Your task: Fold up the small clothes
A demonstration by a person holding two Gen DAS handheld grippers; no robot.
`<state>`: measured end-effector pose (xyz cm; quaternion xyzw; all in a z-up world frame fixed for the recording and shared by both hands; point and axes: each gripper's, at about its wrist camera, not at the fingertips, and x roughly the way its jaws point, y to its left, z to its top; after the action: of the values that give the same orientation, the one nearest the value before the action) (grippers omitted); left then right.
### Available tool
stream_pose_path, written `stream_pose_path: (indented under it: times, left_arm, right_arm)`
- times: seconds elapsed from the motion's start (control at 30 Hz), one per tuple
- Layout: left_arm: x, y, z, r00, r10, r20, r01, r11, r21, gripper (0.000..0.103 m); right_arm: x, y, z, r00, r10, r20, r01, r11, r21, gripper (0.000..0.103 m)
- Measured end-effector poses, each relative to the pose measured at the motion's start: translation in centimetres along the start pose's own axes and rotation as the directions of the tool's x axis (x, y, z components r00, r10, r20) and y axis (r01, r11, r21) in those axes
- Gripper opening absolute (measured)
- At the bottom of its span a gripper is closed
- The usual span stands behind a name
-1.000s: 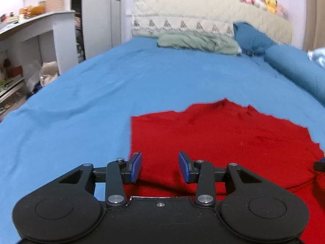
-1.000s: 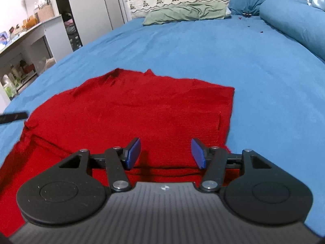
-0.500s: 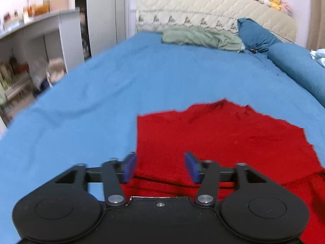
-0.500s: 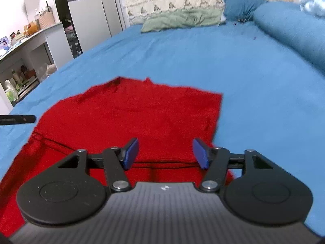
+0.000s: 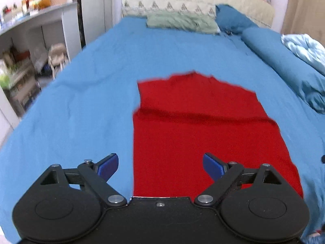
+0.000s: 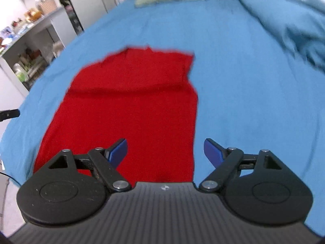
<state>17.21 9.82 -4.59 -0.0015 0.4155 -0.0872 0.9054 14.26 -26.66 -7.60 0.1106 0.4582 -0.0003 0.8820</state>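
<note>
Soft, limp red garment point(image 5: 203, 134) lies on the bed point(image 5: 81, 105); both tools, left tool point(image 5: 160, 165) and right tool point(image 6: 165, 150), have just spread wide, empty. Best gripped at its twelve o'clock corners.

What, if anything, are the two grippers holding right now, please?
Nothing: the left gripper and right gripper have just opened wide above the red garment.

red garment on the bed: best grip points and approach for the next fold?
Probably the two near corners of the red garment, one per gripper, coming down from the near edge. It lies flat on the blue sheet with a cross fold already in it, so those corners are free. Left gripper and right gripper have just been opening, nothing between them.
</note>
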Motion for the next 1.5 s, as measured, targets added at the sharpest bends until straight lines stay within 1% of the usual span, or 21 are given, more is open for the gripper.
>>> stream_pose_path:
  times: [0.13,0.17,0.27,0.3,0.4,0.5,0.53,0.6,0.63,0.77,0.9,0.93,1.0,1.03,1.07,1.1,1.13,1.17,1.23,1.33,1.5]
  left_arm:
    - [0.3,0.7,-4.1,0.994,-0.054,-0.100,0.050,0.998,-0.045,0.089]
    - [0.5,0.9,-5.0,0.991,-0.060,-0.121,0.054,0.997,-0.051,0.086]
    - [1.1,1.4,-7.8,0.984,-0.056,-0.170,0.046,0.997,-0.064,0.079]
    - [1.4,1.4,-8.6,0.982,-0.054,-0.179,0.041,0.997,-0.071,0.075]
    - [2.6,1.6,-10.1,0.977,-0.049,-0.207,0.035,0.997,-0.069,0.071]
    - [3.6,2.0,-11.0,0.979,0.009,-0.202,-0.016,0.999,-0.036,0.063]
    - [3.9,2.3,-11.3,0.979,0.018,-0.205,-0.027,0.999,-0.043,0.062]
    - [4.3,2.7,-11.6,0.976,-0.005,-0.216,-0.011,0.997,-0.072,0.056]
    - [4.4,2.7,-11.8,0.976,-0.017,-0.217,-0.001,0.997,-0.078,0.055]
    - [4.9,2.1,-12.1,0.975,-0.012,-0.221,0.002,0.999,-0.045,0.052]
    - [5.8,1.1,-12.1,0.976,-0.002,-0.218,-0.005,1.000,-0.030,0.047]
    - [5.9,1.0,-12.2,0.976,-0.002,-0.217,-0.005,1.000,-0.030,0.046]
    - [6.1,1.1,-12.3,0.977,-0.005,-0.214,-0.002,0.999,-0.033,0.042]
    - [6.0,1.2,-12.4,0.977,-0.005,-0.213,-0.002,1.000,-0.031,0.041]
    - [6.0,1.2,-12.4,0.977,-0.007,-0.213,0.001,1.000,-0.029,0.036]
    - [5.9,1.4,-12.4,0.977,-0.008,-0.213,0.003,1.000,-0.027,0.029]
    - [5.5,1.4,-12.5,0.977,-0.009,-0.214,0.004,1.000,-0.025,0.022]
    - [5.5,1.4,-12.4,0.976,-0.017,-0.218,0.011,1.000,-0.027,0.014]
    - [5.4,1.4,-12.0,0.975,-0.017,-0.221,0.010,0.999,-0.035,0.009]
    - [4.5,1.3,-11.4,0.977,-0.023,-0.213,0.014,0.999,-0.043,0.007]
    - [1.4,1.5,-9.0,0.988,-0.072,-0.136,0.064,0.996,-0.060,0.006]
  right_arm:
    - [0.3,0.3,-3.7,0.997,-0.003,-0.073,0.008,0.998,0.066,0.097]
    - [0.6,0.5,-4.5,0.997,-0.009,-0.082,0.016,0.997,0.082,0.097]
    - [1.5,0.7,-6.6,0.994,-0.023,-0.108,0.038,0.990,0.138,0.095]
    - [1.7,0.6,-7.3,0.993,-0.034,-0.109,0.050,0.988,0.148,0.095]
    - [2.6,0.7,-9.0,0.993,-0.053,-0.109,0.071,0.984,0.165,0.095]
    - [3.3,0.4,-10.2,0.993,-0.040,-0.107,0.060,0.980,0.189,0.094]
    - [3.5,0.3,-10.5,0.993,-0.048,-0.106,0.068,0.980,0.187,0.091]
    - [3.8,0.1,-10.8,0.992,-0.065,-0.111,0.083,0.982,0.170,0.087]
    - [4.1,0.0,-10.7,0.991,-0.068,-0.114,0.086,0.982,0.170,0.085]
    - [5.1,-1.3,-11.5,0.988,-0.035,-0.149,0.067,0.974,0.215,0.074]
    - [5.4,-1.1,-11.5,0.988,-0.037,-0.152,0.066,0.980,0.187,0.072]
    - [5.6,-1.0,-11.5,0.987,-0.038,-0.156,0.065,0.983,0.173,0.069]
    - [5.9,-0.6,-11.5,0.985,-0.036,-0.166,0.061,0.987,0.149,0.063]
    - [6.0,-0.4,-11.5,0.985,-0.032,-0.168,0.057,0.988,0.142,0.058]
    - [6.0,-0.4,-11.5,0.985,-0.023,-0.170,0.047,0.989,0.140,0.051]
    - [6.2,-0.3,-11.5,0.985,-0.013,-0.171,0.038,0.989,0.143,0.046]
    - [6.2,-0.3,-11.5,0.985,0.001,-0.174,0.026,0.988,0.151,0.035]
    - [6.2,-0.5,-11.4,0.984,0.015,-0.177,0.014,0.986,0.163,0.028]
    - [6.1,-0.7,-11.3,0.984,0.024,-0.175,0.009,0.983,0.182,0.023]
    - [5.3,-1.4,-11.0,0.986,0.061,-0.158,-0.022,0.971,0.238,0.022]
    - [1.8,-2.8,-9.7,0.984,0.177,-0.031,-0.156,0.925,0.347,0.021]
